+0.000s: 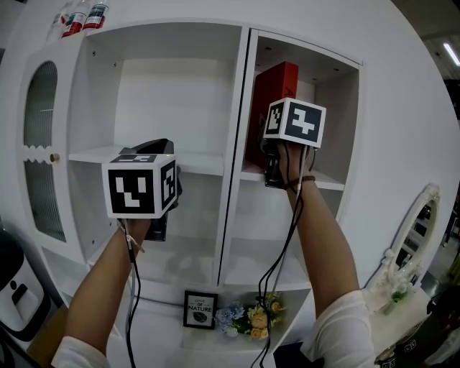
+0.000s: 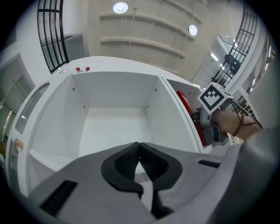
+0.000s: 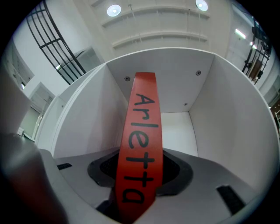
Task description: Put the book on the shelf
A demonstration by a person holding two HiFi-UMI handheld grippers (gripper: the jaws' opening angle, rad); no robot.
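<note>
A red book [image 1: 277,93] with "Arletta" on its spine [image 3: 140,131] stands upright in the upper right compartment of the white shelf unit [image 1: 327,183], close to the dividing wall. My right gripper [image 1: 272,172] is at the front of that compartment, shut on the lower part of the spine, and the pads [image 3: 179,175] hug it from both sides. My left gripper [image 1: 154,154] hovers before the bare left compartment [image 1: 194,162], lower than the right one. Its jaws [image 2: 139,159] are shut with nothing between them. The left gripper view also shows the book [image 2: 186,103] and my right hand.
Two bottles [image 1: 79,18] stand on top of the unit. A glass door with a knob [image 1: 52,157] is at the left. Below are a small framed sign [image 1: 200,309] and a bunch of flowers [image 1: 248,316]. A white mirror frame [image 1: 413,230] stands at the right.
</note>
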